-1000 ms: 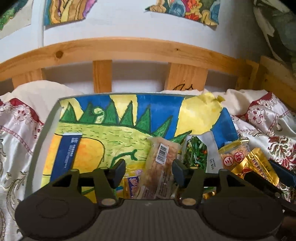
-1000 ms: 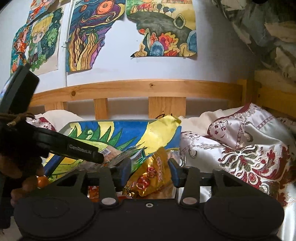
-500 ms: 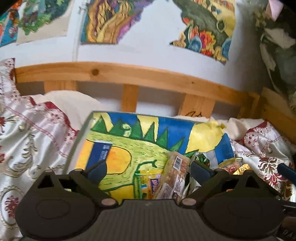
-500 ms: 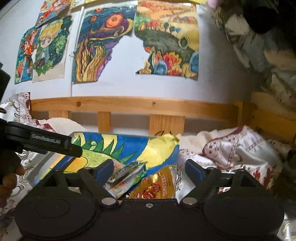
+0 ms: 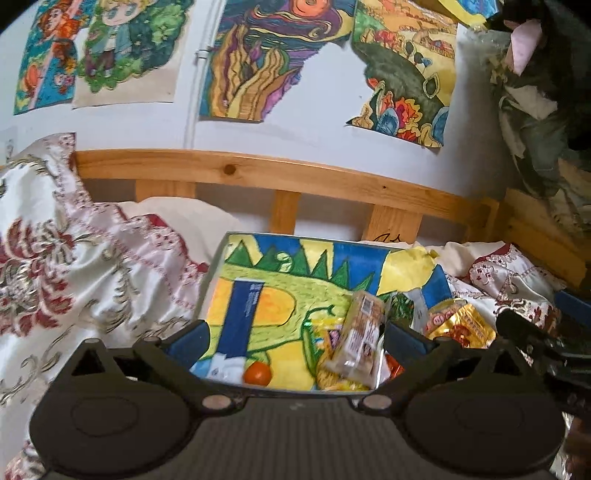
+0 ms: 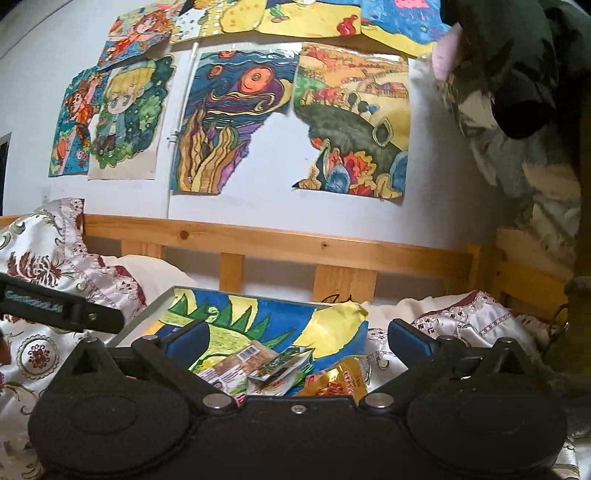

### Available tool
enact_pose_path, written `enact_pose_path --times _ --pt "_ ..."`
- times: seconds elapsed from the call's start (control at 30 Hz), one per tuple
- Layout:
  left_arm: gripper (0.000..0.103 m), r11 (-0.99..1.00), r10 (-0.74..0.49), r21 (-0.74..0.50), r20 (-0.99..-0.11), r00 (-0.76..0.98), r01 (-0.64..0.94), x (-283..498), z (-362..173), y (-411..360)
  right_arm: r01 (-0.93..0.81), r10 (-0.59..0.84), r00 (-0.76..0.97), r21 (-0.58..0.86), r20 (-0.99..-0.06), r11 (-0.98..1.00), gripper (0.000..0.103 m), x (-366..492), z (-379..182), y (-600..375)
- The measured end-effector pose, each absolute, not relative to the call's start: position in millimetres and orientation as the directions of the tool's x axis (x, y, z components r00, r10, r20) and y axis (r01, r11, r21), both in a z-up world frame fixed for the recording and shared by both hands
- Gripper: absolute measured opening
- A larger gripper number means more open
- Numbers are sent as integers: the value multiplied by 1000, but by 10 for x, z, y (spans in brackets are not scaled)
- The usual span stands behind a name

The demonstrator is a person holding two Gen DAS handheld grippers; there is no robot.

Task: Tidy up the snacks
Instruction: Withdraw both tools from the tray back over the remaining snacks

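Lying lengthwise up-tray: blue bar (image 5: 242,317)

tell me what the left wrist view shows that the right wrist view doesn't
Only the left wrist view shows the small orange fruit and the dark blue packet lying on the painted tray, with the open left hand-held gripper in the foreground. Only the right wrist view shows the top row of wall drawings and the open right hand-held gripper; its jaws have just been opening, nothing between them. Both show the tray, the barcoded snack pack, the gold packet, the wooden bed rail and the patterned bedding.
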State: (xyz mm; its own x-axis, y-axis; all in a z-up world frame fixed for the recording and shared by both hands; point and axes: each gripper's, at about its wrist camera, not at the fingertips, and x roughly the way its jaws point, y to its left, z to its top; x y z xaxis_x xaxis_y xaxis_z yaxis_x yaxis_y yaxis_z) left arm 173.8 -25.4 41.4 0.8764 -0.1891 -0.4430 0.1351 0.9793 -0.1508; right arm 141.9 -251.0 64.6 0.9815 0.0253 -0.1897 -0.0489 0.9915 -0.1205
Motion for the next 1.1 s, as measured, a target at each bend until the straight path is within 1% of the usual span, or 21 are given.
enact_pose_path --times 0.27,0.5,0.67,0.8,1.1 --pt "102 982 -164 -156 -447 879 104 1334 337 86 -76 45 970 -121 -239 990 102 1114 590 -2339" --pt "102 982 -143 -179 -487 862 62 1080 195 364 -114 73 954 -127 -291 985 102 827 529 -2173" --pt "102 985 -122 -170 -507 853 39 893 91 507 -157 110 936 -117 -334 981 102 672 474 -2058" --pt "102 985 -116 -171 -525 843 29 774 11 570 -203 150 912 -102 -382 974 102 593 410 -1952" --pt "102 991 -115 -119 -572 812 57 628 -132 517 -266 204 859 -69 -470 961 102 452 253 -1819"
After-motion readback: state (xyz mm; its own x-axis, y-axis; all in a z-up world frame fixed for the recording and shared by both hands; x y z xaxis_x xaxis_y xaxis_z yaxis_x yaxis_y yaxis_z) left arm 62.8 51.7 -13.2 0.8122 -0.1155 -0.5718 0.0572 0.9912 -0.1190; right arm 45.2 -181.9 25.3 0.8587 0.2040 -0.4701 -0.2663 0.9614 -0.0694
